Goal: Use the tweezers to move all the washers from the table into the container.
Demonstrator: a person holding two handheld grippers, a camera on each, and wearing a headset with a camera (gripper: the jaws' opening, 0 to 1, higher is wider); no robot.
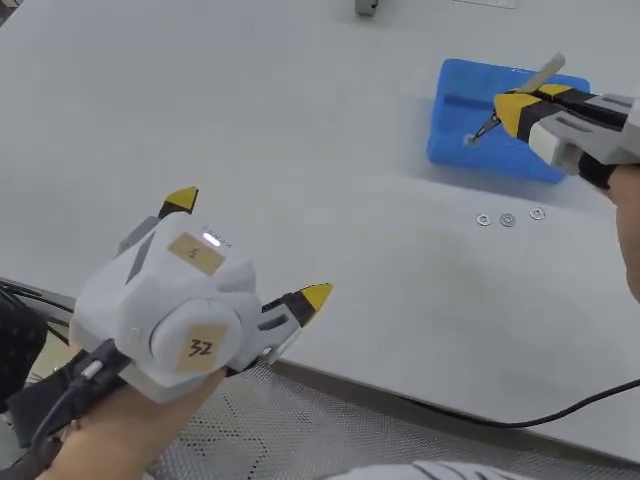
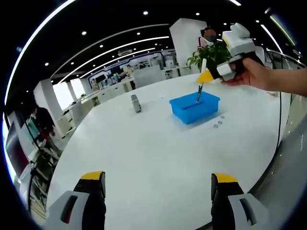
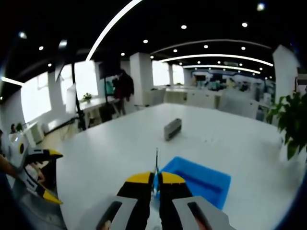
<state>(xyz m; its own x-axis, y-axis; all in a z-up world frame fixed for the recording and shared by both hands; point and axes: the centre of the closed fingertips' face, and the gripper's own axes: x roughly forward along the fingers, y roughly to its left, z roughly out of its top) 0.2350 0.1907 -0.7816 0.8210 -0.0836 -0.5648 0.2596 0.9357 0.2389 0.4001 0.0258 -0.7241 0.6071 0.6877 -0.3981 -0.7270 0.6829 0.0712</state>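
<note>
Head view: 3 washers (image 1: 507, 219) lie in a short row on the white worktop (image 1: 300, 150), just beside the near edge of the blue container (image 1: 500, 150), not touching it. Tweezers (image 1: 543, 74) angle down with their tips over the container's inside. The tips are too small to tell if they carry a washer. Right gripper (image 1: 512, 112) has its yellow-tipped jaws closed on the tweezers, whose pale back end sticks out above the jaws. Right gripper view agrees: jaws pressed together, thin tweezer point rising between them, blue container just ahead. A hand (image 1: 628, 220) holds that gripper at the right edge of the head view.

Left gripper (image 1: 248, 247) is low left over the worktop's front edge, well apart from the container. Its jaws are spread wide with nothing between them, and the left gripper view shows bare worktop in the gap. Its white body carries a tag reading 32.

Rest: a small grey box (image 2: 136, 103) stands on the worktop beyond the container. A black cable (image 1: 540, 415) runs along the front edge at right. A potted plant (image 2: 213, 52) stands behind the right gripper in the left gripper view.
</note>
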